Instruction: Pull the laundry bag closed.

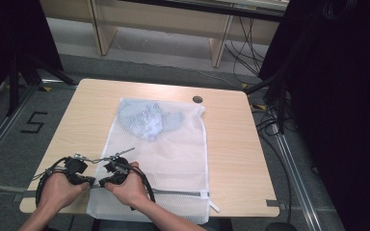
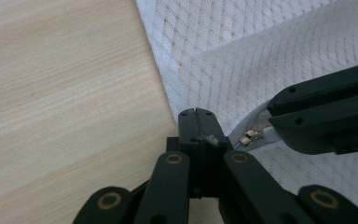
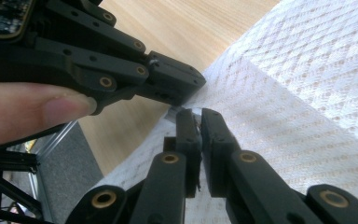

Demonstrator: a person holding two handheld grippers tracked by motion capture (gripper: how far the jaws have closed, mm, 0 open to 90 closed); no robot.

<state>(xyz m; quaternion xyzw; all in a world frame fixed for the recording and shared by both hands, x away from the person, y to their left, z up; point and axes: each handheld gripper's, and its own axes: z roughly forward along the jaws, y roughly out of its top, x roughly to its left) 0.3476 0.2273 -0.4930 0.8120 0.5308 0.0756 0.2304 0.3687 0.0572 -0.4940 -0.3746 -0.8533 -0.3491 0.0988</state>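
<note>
1. A white mesh laundry bag [image 1: 161,159] lies flat on the wooden table [image 1: 231,144], with a pale blue garment [image 1: 147,120] inside near the bag's far end.
2. The left gripper [image 2: 196,114] sits at the bag's near left corner — its jaws are pressed together on the bag's edge.
3. The right gripper [image 3: 198,114] is just beside it, jaws clenched on the zipper pull [image 2: 251,135] at the bag's near seam.
4. Both hands rest at the bag's near end.
</note>
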